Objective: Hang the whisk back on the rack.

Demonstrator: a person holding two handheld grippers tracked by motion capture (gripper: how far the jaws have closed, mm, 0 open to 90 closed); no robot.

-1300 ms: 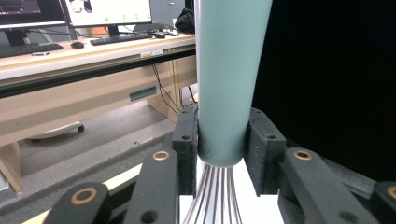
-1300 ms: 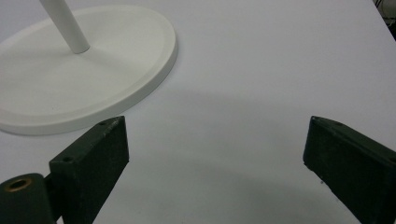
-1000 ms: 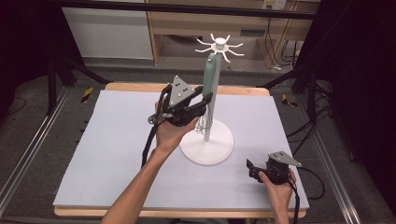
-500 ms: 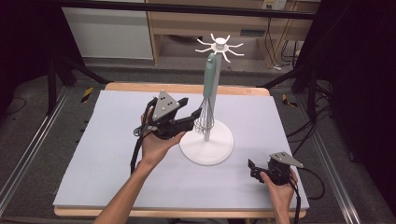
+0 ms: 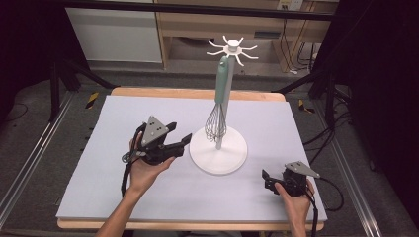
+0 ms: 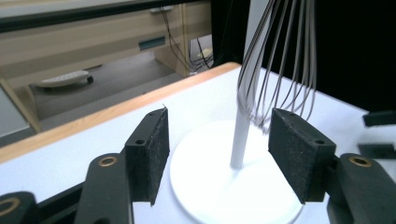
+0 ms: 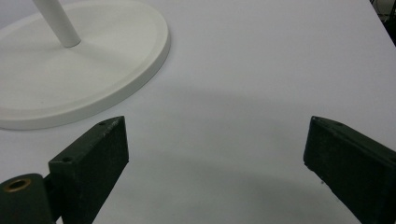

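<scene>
A whisk (image 5: 221, 94) with a pale green handle hangs upright from a hook of the white stand (image 5: 218, 150), its wires beside the pole. My left gripper (image 5: 181, 132) sits left of the stand's base, pointing at it, apart from the whisk. Its jaws are opening with nothing between the pads. In the left gripper view the whisk wires (image 6: 280, 60) and the pole (image 6: 241, 140) stand beyond my left gripper (image 6: 219, 116). My right gripper (image 5: 267, 178) rests open near the table's front right. In the right gripper view my right gripper (image 7: 217, 123) frames bare table, with the stand's base (image 7: 84, 70) ahead.
The stand's ring of hooks (image 5: 232, 48) tops the pole. The lavender mat (image 5: 99, 197) covers a wooden table. A shelf unit and cables lie past the far edge. Open mat stretches on the left and in front.
My left gripper has let go of the whisk, drawn away left and down, and opened its jaws. The whisk stays hanging on the stand. The right gripper has kept still.
</scene>
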